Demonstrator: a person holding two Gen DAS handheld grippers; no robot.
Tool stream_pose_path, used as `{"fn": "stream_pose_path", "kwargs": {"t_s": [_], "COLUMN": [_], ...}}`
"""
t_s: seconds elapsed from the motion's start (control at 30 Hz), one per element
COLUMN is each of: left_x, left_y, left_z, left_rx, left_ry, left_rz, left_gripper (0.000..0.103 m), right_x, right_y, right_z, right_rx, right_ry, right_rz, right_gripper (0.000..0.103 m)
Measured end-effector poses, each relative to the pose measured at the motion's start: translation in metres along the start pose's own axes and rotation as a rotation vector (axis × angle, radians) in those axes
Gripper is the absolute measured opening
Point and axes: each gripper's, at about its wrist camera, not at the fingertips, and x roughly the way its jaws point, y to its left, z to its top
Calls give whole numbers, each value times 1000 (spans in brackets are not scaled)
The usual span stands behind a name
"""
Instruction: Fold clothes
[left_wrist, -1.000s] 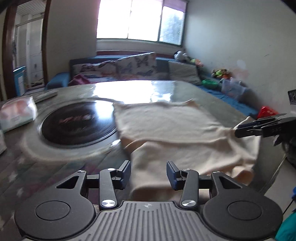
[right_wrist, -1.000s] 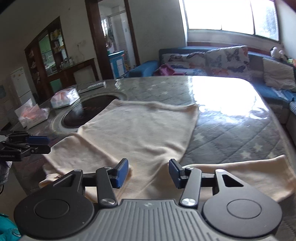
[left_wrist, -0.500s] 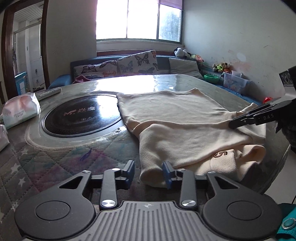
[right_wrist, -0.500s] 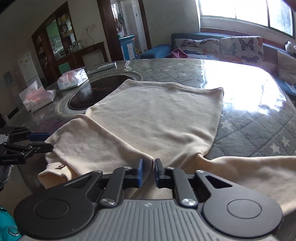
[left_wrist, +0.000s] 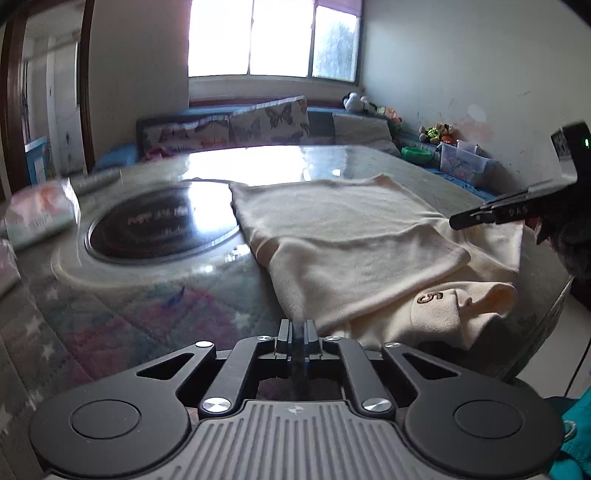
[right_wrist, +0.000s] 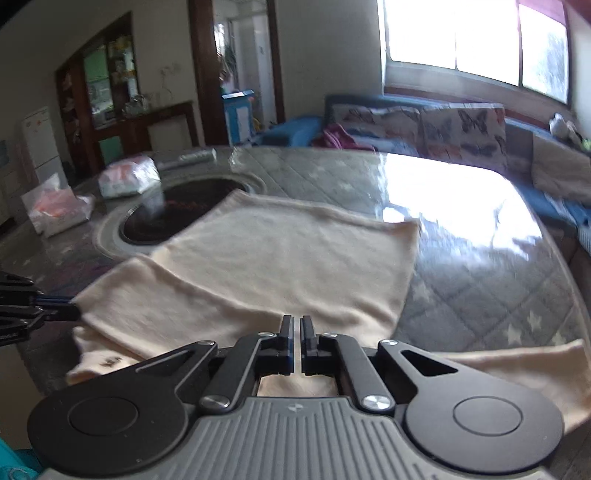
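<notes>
A: Where is our cream sweater (left_wrist: 354, 236)?

B: It lies flat on the glass-topped table (right_wrist: 480, 266), one sleeve folded across its body, its far hem beside the black hob (left_wrist: 162, 221).

A: And our grippers?

B: Our left gripper (left_wrist: 297, 328) has its fingers pressed together at the folded sleeve's edge; we cannot tell whether cloth is pinched. Our right gripper (right_wrist: 296, 325) is likewise nearly closed over the sweater's near edge.

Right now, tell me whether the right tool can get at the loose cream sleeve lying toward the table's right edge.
Probably yes. The cream fabric sleeve lies flat and uncovered just right of the right tool, with nothing between them. The tool looks shut, apparently on the cream sweater, so it must release first.
</notes>
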Motion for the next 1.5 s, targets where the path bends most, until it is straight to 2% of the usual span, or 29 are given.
{"fn": "stream_pose_path", "kwargs": {"t_s": [0.07, 0.23, 0.3, 0.43, 0.5, 0.53, 0.57, 0.6, 0.67, 0.87, 0.93, 1.07, 1.13, 1.17, 1.27, 1.37, 1.43, 1.5], "left_x": [-2, -3, 3, 25, 37, 43, 48, 51, 51, 37, 34, 34, 32, 31, 40, 56, 67, 75], "left_y": [4, 14, 17, 11, 12, 13, 15, 17, 22, 24, 23, 23, 22, 22, 16, 12, 9, 10], "left_z": [4, 26, 35, 49, 52, 53, 52, 50, 48, 42, 41, 42, 47, 50, 59, 60, 61, 60], "left_rx": [0, -17, -38, -26, -56, -77, -100, -125, -162, -152, -141, -141, -140, -138, -125, -106, -93, -89], "left_ry": [-1, -41, -54, -51, -24, -9, 6, 20, 33, 14, 12, 14, -11, -28, -43, -25, -12, 6], "left_rz": [0, 2, -5, -21, -8, -2, 8, 18, 10, -8, -11, 9, 1, -7, -52, -66, -76, -60], "left_gripper": [10, 13, 13, 16, 23, 32, 43, 46, 47, 51, 51, 49, 47, 39, 26, 21, 21, 16], "right_x": [1, -7, -6, 1, 3, 4, 4, 3, 1, -29, -32, -22, -22, -25, -24, -9, 1, 13], "right_y": [-4, -10, -7, 2, 6, 9, 11, 13, 15, 13, 11, 6, 6, 5, 3, 6, 9, 7], "right_z": [-1, 0, -2, -9, -13, -14, -16, -16, -16, -6, -7, -18, -18, -15, -3, 2, 2, -2], "right_rx": [20, 67, 69, 66, 59, 54, 45, 35, 25, 4, -1, 5, -2, 1, 17, -1, -19, -18], "right_ry": [10, 0, 14, 51, 71, 77, 80, 79, 68, -16, -9, 51, 43, 15, -30, -20, -9, 19], "right_rz": [17, 91, 120, 142, 158, 164, 163, 160, 157, 104, 77, 50, 26, 18, 44, 77, 80, 70], "right_gripper": [8, 12, 24, 26, 25, 23, 14, 8, 2, 2, 2, 7, 8, 8, 8, 9, 8, 9]}}
